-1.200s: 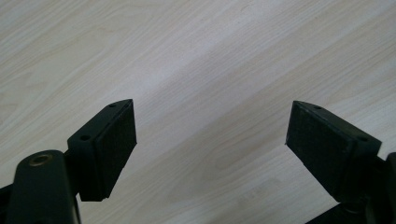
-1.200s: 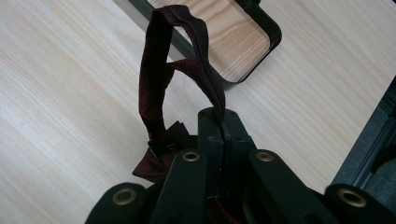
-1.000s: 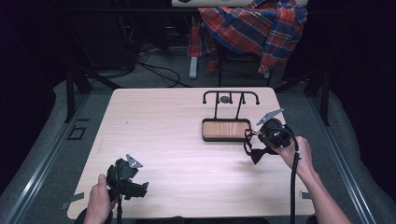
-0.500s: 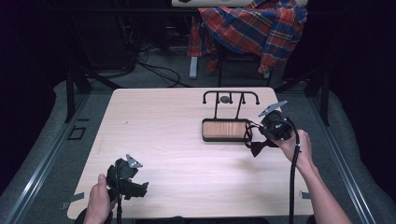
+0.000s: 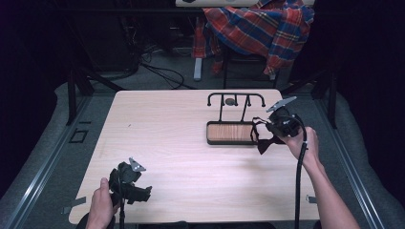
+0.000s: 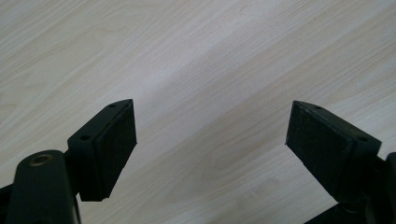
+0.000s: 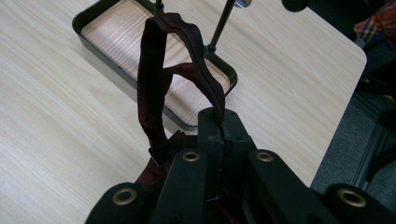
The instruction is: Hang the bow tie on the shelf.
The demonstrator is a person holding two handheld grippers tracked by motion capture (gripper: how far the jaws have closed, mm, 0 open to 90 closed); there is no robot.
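Note:
My right gripper hangs over the table's right side, just right of a black stand with a wooden tray base and a top rail. It is shut on the strap of a dark maroon bow tie, which dangles below the jaws. In the right gripper view the strap loops up from the closed right gripper in front of the tray. My left gripper rests low at the table's front left. Its jaws stand wide apart in the left gripper view, left gripper over bare wood.
A plaid shirt is draped over a chair behind the table. The light wooden table has its right edge close to my right hand. Dark floor and cables lie beyond the far edge.
My right gripper has lifted a little and drifted toward the stand's rail, carrying the bow tie with it. The left gripper has stayed put.

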